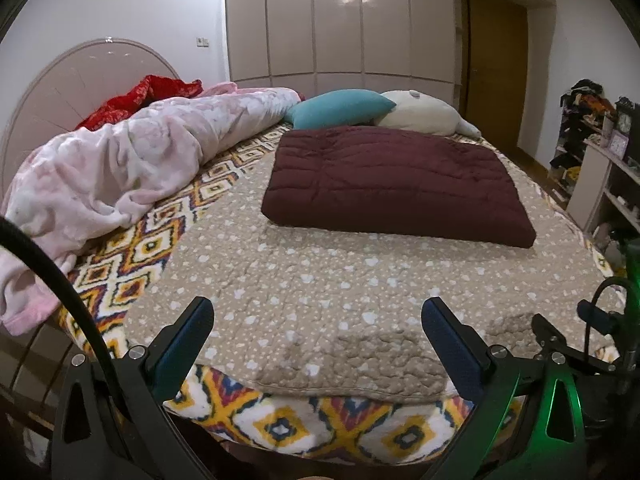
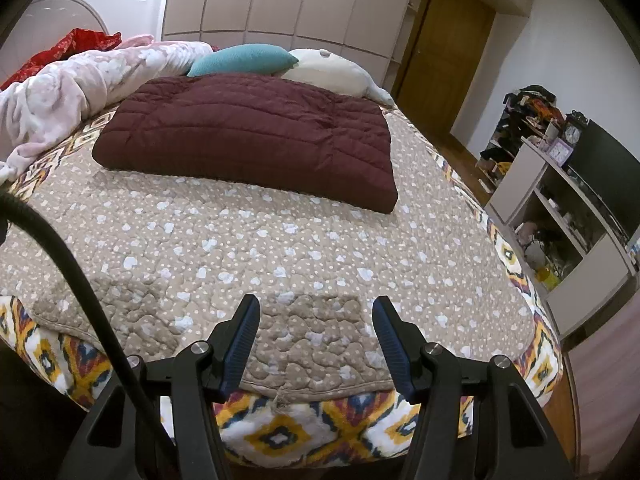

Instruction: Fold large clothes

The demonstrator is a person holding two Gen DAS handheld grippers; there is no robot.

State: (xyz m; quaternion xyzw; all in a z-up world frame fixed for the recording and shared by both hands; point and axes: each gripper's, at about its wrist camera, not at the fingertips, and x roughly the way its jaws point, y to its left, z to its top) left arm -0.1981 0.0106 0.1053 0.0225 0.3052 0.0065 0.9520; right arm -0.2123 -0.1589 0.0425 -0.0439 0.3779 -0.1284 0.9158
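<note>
A maroon quilted garment (image 1: 394, 182) lies folded into a thick rectangle on the far half of the bed; it also shows in the right wrist view (image 2: 248, 138). It rests on a beige quilt with white hearts (image 1: 320, 280), whose near corners are turned back (image 2: 316, 340). My left gripper (image 1: 318, 322) is open and empty above the quilt's near edge. My right gripper (image 2: 316, 322) is open and empty over the turned-back corner. Both are well short of the maroon garment.
A crumpled pink blanket (image 1: 120, 168) and red cloth (image 1: 136, 98) lie along the left side. A teal pillow (image 1: 340, 108) and a cream plush (image 1: 424, 114) sit behind the garment. A patterned bedspread (image 2: 280, 432) hangs over the near edge. Shelving (image 2: 560, 216) stands right.
</note>
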